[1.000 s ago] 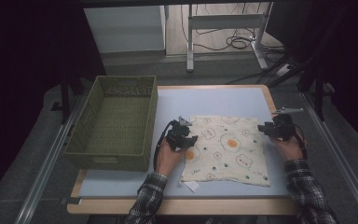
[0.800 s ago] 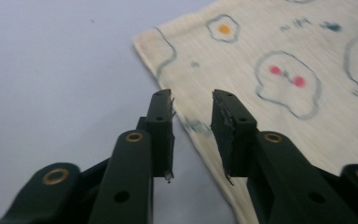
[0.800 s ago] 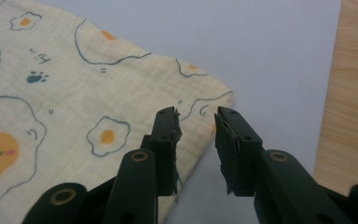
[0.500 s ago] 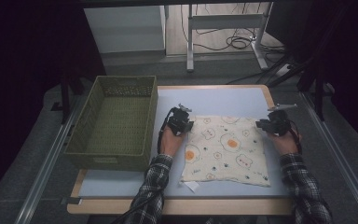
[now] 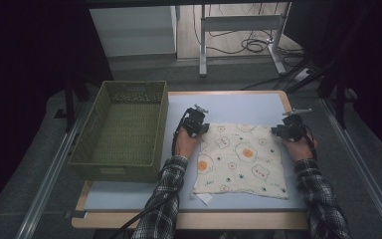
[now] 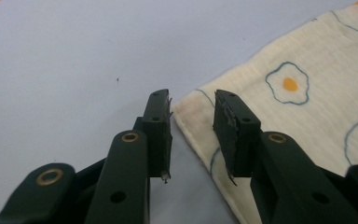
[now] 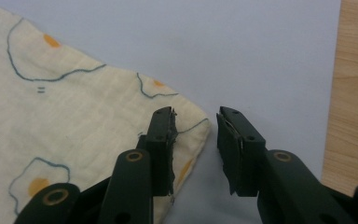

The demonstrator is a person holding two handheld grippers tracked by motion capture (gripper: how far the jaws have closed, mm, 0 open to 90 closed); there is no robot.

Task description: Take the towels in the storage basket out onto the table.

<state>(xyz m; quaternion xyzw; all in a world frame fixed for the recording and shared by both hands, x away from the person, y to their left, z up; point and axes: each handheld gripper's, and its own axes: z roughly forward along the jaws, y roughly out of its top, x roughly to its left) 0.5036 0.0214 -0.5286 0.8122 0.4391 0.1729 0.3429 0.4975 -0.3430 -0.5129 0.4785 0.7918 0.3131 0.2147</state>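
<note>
A cream cloth (image 5: 241,159) printed with fried eggs lies spread flat on the pale blue table mat (image 5: 238,107). My left gripper (image 5: 199,127) sits at its far left corner. In the left gripper view the jaws (image 6: 192,95) stand apart astride that corner of the cloth (image 6: 307,107), and the pads do not press it. My right gripper (image 5: 282,131) is at the far right corner. Its jaws (image 7: 196,112) are also apart, with the corner of the cloth (image 7: 74,121) lying between them on the mat. Both pairs of jaws have just been opening.
A green woven basket (image 5: 124,129) stands to the left of the mat, close to my left hand. A small white scrap (image 5: 204,198) lies by the cloth's near left corner. The table's wooden rim (image 7: 354,93) runs just right of my right gripper.
Both hands have moved toward the far side of the table, the left one more. The grippers now sit at the cloth's two far corners, and the cloth lies flat.
</note>
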